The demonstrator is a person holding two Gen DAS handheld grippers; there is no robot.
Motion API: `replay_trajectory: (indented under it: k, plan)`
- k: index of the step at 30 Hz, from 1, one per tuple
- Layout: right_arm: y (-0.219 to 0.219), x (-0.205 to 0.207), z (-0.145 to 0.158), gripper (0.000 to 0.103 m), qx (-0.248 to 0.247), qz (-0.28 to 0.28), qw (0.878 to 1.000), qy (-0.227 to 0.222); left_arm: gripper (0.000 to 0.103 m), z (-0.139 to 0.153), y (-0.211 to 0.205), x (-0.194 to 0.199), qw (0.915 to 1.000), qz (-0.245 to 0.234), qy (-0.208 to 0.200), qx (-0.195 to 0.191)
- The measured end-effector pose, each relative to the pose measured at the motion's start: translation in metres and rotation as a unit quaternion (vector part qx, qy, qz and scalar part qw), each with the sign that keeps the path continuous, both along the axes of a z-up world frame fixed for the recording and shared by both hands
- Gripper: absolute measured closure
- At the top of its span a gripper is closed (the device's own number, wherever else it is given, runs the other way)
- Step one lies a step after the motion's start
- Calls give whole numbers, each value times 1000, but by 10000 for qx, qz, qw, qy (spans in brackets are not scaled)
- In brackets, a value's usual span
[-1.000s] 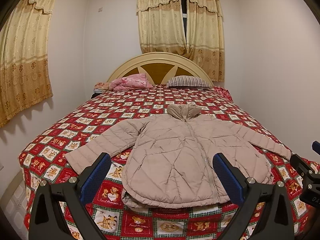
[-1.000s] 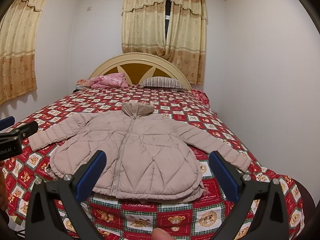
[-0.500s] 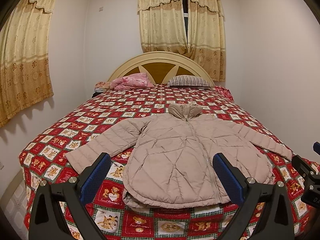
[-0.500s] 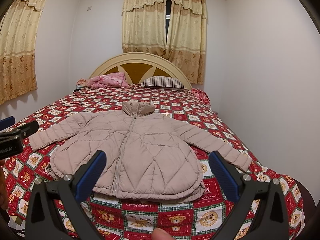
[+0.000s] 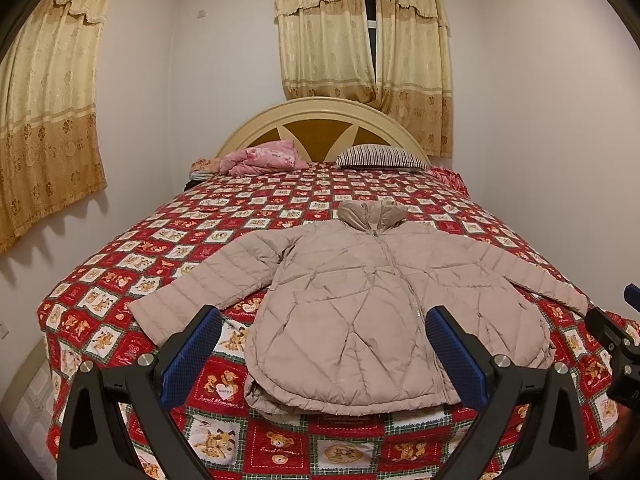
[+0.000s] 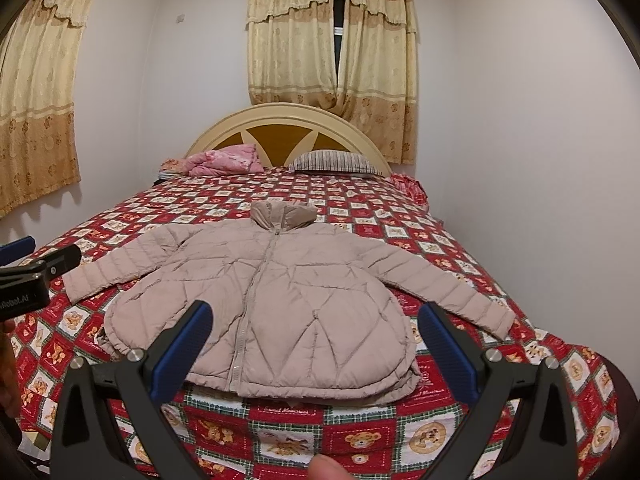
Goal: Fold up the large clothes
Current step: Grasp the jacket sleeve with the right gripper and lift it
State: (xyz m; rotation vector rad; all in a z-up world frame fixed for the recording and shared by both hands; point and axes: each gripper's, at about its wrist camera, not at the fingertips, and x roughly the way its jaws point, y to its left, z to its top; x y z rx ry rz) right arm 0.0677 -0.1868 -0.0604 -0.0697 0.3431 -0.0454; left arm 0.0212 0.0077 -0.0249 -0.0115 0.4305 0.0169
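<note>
Jacket spread flat ahead of both claws (sleeves out, ready for folding). Your left claw and right claw: wide open, empty, hovering short of hem.

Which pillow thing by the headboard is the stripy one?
The striped pillow on the right, lying flat. The pink bundle to its left is flowery and crumpled, not striped.

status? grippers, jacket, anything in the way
Left gripper and right gripper open, empty, short of the bed. Jacket flat, zipped, sleeves spread, unfolded. Nothing on it; pillow and pink bundle far off at the headboard.
</note>
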Motion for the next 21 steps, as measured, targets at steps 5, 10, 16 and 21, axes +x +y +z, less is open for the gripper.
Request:
replay_trajectory:
  k: [5,10,16,21]
  plan:
    - [-33,30,-22,0,578,-56,9975,411,1,-15,-2,24,9999,-67,75,58]
    - [-96,74,-58,0,1177,-577,9856,1073,1,-34,-9,77,9994,-156,159,261]
    - [-201,108,-90,1,2065,-1526,9572,1333,1,-55,-14,154,9988,-249,198,365]
    - [-279,135,-99,13,2355,-2429,9304,1409,1,-79,-6,220,9977,0,326,595]
